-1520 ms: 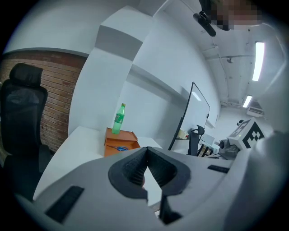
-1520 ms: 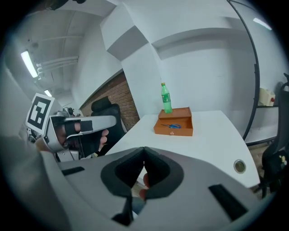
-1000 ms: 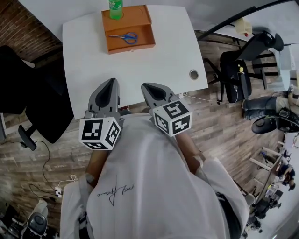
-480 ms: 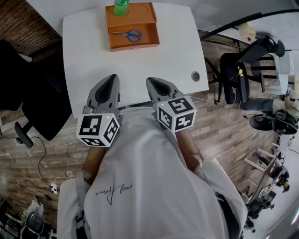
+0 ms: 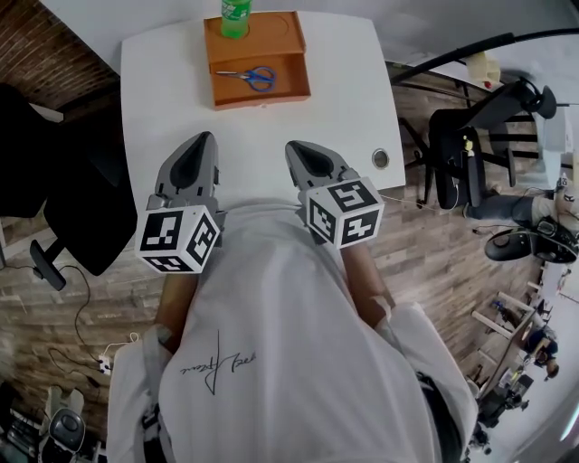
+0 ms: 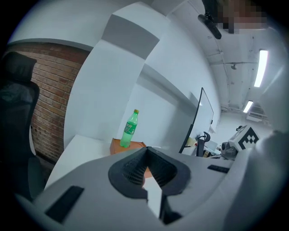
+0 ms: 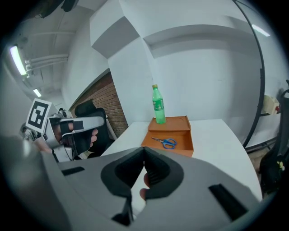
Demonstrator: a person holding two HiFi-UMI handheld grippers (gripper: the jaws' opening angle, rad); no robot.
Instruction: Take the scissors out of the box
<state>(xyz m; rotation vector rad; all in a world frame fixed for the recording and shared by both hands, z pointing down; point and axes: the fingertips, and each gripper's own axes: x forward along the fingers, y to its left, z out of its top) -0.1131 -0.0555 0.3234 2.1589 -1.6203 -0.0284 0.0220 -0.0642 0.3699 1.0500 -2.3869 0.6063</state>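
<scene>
Blue-handled scissors (image 5: 251, 77) (image 7: 165, 142) lie flat in the open lower half of an orange box (image 5: 262, 95) (image 7: 183, 122) at the far end of the white table (image 5: 335, 81). A green bottle (image 5: 235, 11) (image 7: 157, 106) (image 6: 130, 128) stands on the box's far half. My left gripper (image 5: 201, 140) (image 6: 146, 150) and right gripper (image 5: 295, 147) (image 7: 144, 150) hover side by side over the table's near edge, well short of the box. Both point toward the box, jaws shut, nothing between them.
A round cable hole (image 5: 381, 159) sits at the table's near right corner. A black office chair (image 5: 54, 199) stands left of the table by a brick wall. More black chairs and gear (image 5: 461, 145) crowd the right side. Wood floor surrounds the table.
Both grippers have moved forward over the table's near edge toward the box, the left one also drifting left. Their jaws stay shut. The scissors have not moved.
</scene>
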